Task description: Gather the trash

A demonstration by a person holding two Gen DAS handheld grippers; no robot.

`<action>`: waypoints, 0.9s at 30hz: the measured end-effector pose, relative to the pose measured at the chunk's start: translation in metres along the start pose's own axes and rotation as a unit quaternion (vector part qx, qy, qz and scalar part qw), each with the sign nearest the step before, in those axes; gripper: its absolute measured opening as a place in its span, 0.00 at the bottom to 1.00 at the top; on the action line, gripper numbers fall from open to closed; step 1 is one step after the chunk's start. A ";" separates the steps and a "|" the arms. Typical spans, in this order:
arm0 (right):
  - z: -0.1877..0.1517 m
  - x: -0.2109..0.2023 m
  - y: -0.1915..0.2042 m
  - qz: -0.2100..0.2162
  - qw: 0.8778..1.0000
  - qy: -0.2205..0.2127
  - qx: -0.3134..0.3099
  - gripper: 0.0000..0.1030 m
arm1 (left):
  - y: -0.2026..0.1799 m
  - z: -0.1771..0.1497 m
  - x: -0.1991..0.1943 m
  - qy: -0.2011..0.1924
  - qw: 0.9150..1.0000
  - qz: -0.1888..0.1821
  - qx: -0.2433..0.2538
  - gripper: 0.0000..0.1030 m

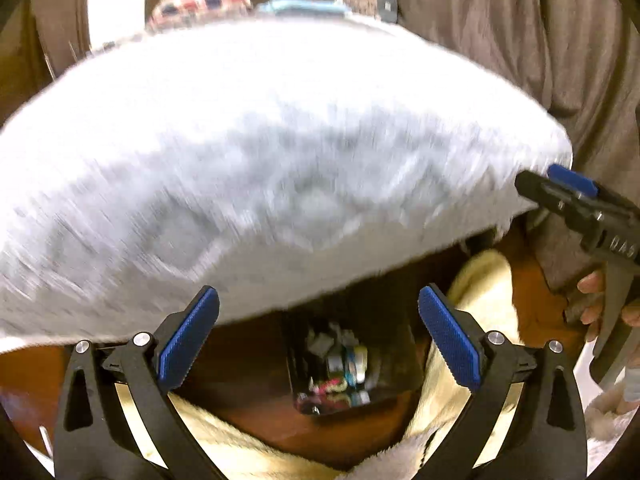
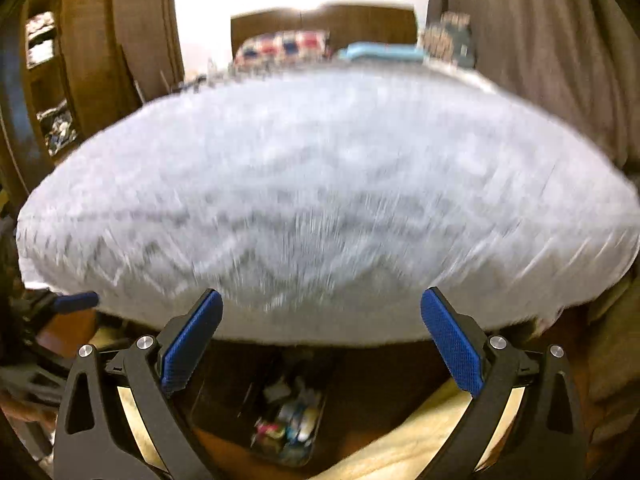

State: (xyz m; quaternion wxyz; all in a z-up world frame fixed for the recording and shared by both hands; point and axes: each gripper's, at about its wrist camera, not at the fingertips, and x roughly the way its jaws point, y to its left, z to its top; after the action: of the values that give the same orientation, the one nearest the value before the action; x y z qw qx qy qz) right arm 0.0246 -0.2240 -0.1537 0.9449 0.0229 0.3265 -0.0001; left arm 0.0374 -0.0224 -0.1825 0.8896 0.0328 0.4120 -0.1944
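A dark bin [image 1: 384,344] with several colourful wrappers [image 1: 340,376] inside stands on the brown floor below the bed's edge; it also shows in the right wrist view [image 2: 224,412] with its trash [image 2: 288,424]. My left gripper [image 1: 319,338] is open and empty, above the bin. My right gripper [image 2: 322,340] is open and empty, above and to the right of the bin. The right gripper also shows at the right edge of the left wrist view [image 1: 568,188]. A fingertip of the left gripper shows at the left of the right wrist view [image 2: 76,302]. Both views are motion-blurred.
A bed with a fluffy grey-white blanket [image 1: 260,152] fills the middle of both views [image 2: 320,208]. A cream rug [image 1: 480,292] lies by the bin. Brown curtains [image 1: 540,40] hang at the right. Pillows [image 2: 288,48] lie at the bed's far end. Shelves [image 2: 48,80] stand at left.
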 end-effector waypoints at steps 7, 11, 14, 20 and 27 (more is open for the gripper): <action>0.032 -0.047 0.002 -0.008 0.998 -0.069 -0.001 0.97 | -0.004 0.039 -0.073 -0.090 0.996 0.006 -0.002 0.92; 0.048 -0.068 0.005 -0.023 0.994 -0.109 -0.001 0.97 | -0.010 0.060 -0.102 -0.142 0.990 0.013 0.003 0.92; 0.061 -0.080 0.005 -0.033 0.990 -0.135 0.003 0.97 | -0.012 0.070 -0.109 -0.162 0.986 0.021 0.006 0.92; 0.087 -0.098 0.002 -0.047 0.983 -0.176 0.006 0.97 | -0.018 0.091 -0.123 -0.197 0.980 0.034 0.011 0.92; 0.107 -0.100 0.002 -0.051 0.980 -0.194 0.010 0.97 | -0.014 0.110 -0.131 -0.228 0.972 0.050 0.009 0.92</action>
State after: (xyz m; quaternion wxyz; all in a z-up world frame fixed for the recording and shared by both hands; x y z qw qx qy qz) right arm 0.0115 -0.2280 -0.0079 0.9888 0.0155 0.1373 -0.0563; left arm 0.0352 -0.0179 -0.0110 0.9685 0.0159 0.1941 -0.1551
